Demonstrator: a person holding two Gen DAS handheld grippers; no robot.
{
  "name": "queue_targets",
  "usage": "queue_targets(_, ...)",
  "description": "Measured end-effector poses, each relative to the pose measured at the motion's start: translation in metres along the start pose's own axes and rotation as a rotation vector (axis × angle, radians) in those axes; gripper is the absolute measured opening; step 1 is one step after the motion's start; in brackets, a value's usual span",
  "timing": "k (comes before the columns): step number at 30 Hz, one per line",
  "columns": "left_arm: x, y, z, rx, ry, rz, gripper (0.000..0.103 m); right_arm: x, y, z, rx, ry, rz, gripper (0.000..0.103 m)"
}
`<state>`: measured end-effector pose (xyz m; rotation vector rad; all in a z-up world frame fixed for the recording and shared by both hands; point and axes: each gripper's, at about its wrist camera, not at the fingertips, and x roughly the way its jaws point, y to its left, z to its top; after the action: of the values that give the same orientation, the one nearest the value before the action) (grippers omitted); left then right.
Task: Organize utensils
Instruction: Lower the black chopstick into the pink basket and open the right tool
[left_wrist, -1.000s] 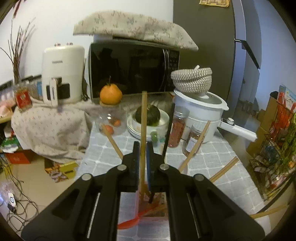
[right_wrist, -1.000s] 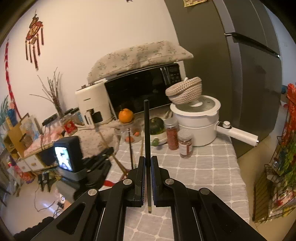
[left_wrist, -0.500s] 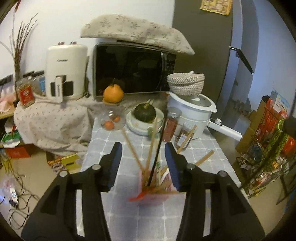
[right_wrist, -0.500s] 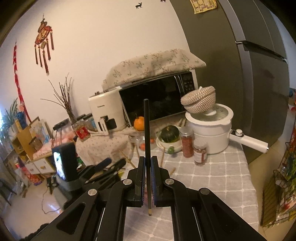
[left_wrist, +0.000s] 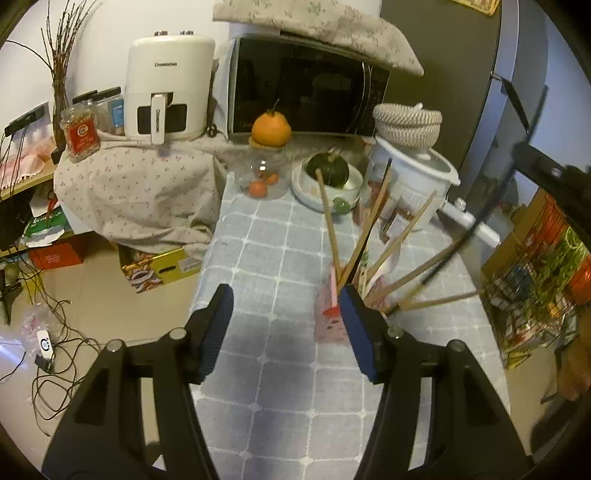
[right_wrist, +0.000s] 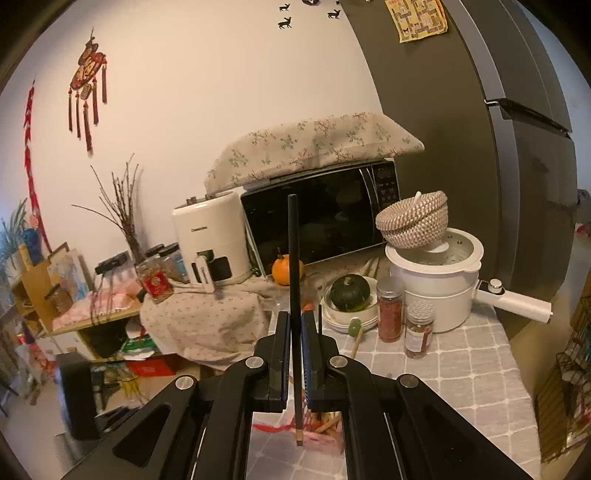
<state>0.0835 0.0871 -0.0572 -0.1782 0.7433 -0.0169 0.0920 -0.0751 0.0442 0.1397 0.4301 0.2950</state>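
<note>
Left wrist view: left gripper over the grey checked tablecloth, jaws opening with nothing between them — pink holder just beside the right-hand pad, wooden chopsticks fanning out of it. Right wrist view: right gripper clamped tight on a black chopstick, held upright, lower tip above the pink holder — white pot and spice jars further back.

grey checked tablecloth, black chopstick, pink holder, orange fruit
</note>
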Motion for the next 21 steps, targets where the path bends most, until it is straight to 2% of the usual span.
queue_targets(8,0.003,0.000,-0.006,0.024,0.046,-0.003,0.065,0.034,-0.011,-0.015,0.021,-0.003,-0.070,0.006)
queue_targets(21,0.013,-0.006,-0.008,0.034,0.081,-0.002,0.066,0.076,-0.023,-0.044,0.060,0.109,-0.083,0.006)
